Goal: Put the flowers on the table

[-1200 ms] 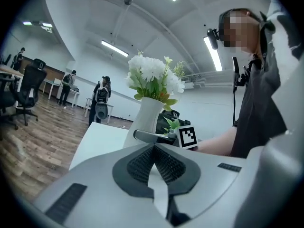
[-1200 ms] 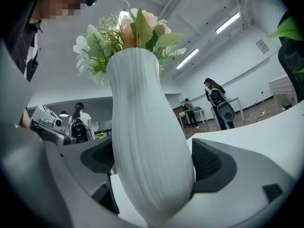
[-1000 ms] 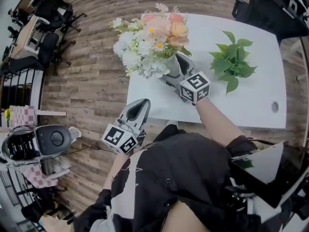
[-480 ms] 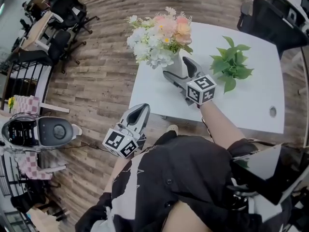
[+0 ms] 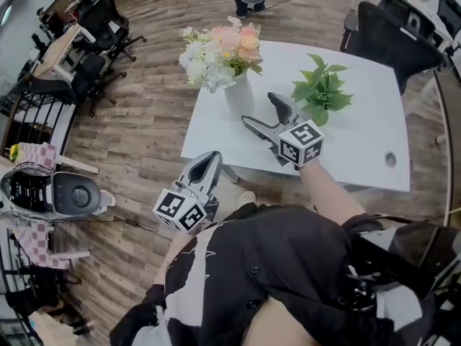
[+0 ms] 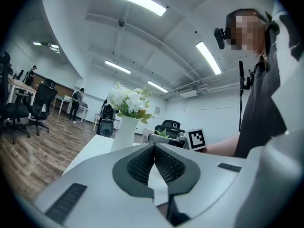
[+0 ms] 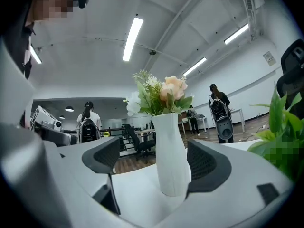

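Note:
A white vase (image 5: 238, 96) of white, pink and peach flowers (image 5: 217, 47) stands upright on the white table (image 5: 360, 146) near its left corner. My right gripper (image 5: 262, 112) is open just short of the vase, with no pad touching it. In the right gripper view the vase (image 7: 172, 151) rises beyond the gripper (image 7: 156, 161), whose jaws stand wide with nothing held. My left gripper (image 5: 213, 157) is shut and empty, off the table's near edge over the floor. The left gripper view shows its pads (image 6: 142, 161) closed and the vase (image 6: 127, 133) farther ahead.
A green leafy plant (image 5: 320, 92) sits on the table to the right of the vase. A round cable hole (image 5: 390, 159) is near the right edge. A black chair (image 5: 382, 27) stands behind the table. Office chairs (image 5: 94, 38) and a grey wheeled machine (image 5: 61, 193) are on the wooden floor at left.
The right gripper brought the vase over the table, set it down, opened, and drew back towards me. The left gripper stayed shut in place.

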